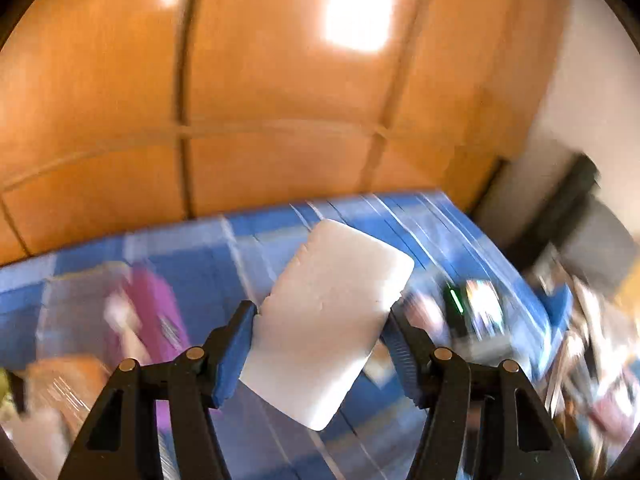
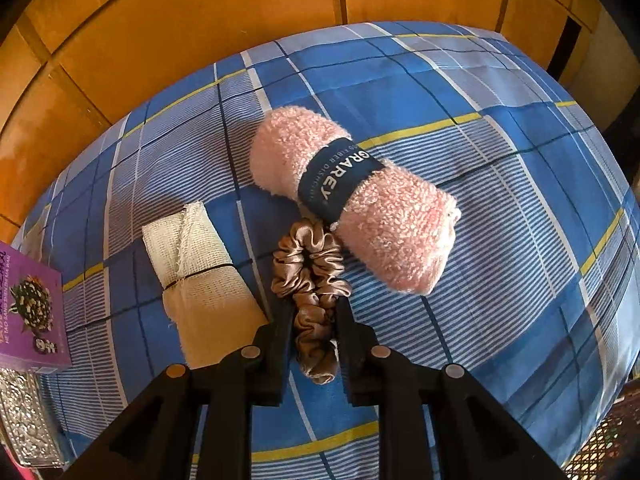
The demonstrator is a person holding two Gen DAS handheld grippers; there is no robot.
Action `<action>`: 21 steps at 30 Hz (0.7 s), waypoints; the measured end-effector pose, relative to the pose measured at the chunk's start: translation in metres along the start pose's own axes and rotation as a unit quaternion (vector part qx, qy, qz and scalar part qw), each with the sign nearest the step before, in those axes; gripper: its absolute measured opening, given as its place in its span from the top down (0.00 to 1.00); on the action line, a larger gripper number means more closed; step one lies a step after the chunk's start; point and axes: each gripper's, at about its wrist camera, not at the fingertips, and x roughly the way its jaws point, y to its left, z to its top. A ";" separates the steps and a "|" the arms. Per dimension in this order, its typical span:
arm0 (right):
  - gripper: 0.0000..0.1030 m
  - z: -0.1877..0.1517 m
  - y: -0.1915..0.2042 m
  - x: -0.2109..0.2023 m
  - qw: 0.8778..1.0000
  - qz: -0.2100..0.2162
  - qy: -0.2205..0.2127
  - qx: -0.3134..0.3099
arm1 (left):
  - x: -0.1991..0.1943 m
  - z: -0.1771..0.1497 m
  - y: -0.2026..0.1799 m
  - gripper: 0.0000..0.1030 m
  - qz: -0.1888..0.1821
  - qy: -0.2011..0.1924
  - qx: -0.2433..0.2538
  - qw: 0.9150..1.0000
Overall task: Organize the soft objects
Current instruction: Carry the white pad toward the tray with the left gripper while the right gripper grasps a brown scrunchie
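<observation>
Left wrist view: the left tool (image 1: 326, 326) holds a white sponge (image 1: 330, 320) between its fingers, clamped by its sides and lifted above a blue checked sheet (image 1: 224, 264). The sponge is tilted, its far end leaning to the right. The picture is blurred by motion. A purple box (image 1: 154, 312) shows to the left on the sheet, and wooden panels (image 1: 260, 80) fill the background. Smeared clutter on the right cannot be made out.

Right wrist view: the right tool (image 2: 314, 320) is closed narrowly on a brown satin scrunchie (image 2: 310, 280), which lies on the sheet (image 2: 500, 200) and sticks out past the fingertips. Its far loop touches a rolled pink towel (image 2: 360, 200) with a dark band around the middle. Just left of the scrunchie lies a folded cream cloth (image 2: 200, 276) tied by a thin dark band. The purple box (image 2: 32, 312) sits at the left edge, well apart from the cloth.
</observation>
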 end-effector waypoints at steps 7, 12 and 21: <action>0.79 -0.004 0.005 -0.001 1.000 -0.009 -0.001 -0.013 | -0.048 0.049 0.105 0.37 0.121 -0.058 -0.098 0.986; 0.79 -0.006 0.018 0.002 0.999 -0.029 -0.010 -0.042 | -0.101 0.003 0.171 0.37 0.188 -0.072 -0.149 0.968; 0.79 -0.019 0.042 0.004 0.993 -0.061 -0.029 -0.096 | -0.196 -0.139 0.226 0.36 0.242 -0.094 -0.228 0.938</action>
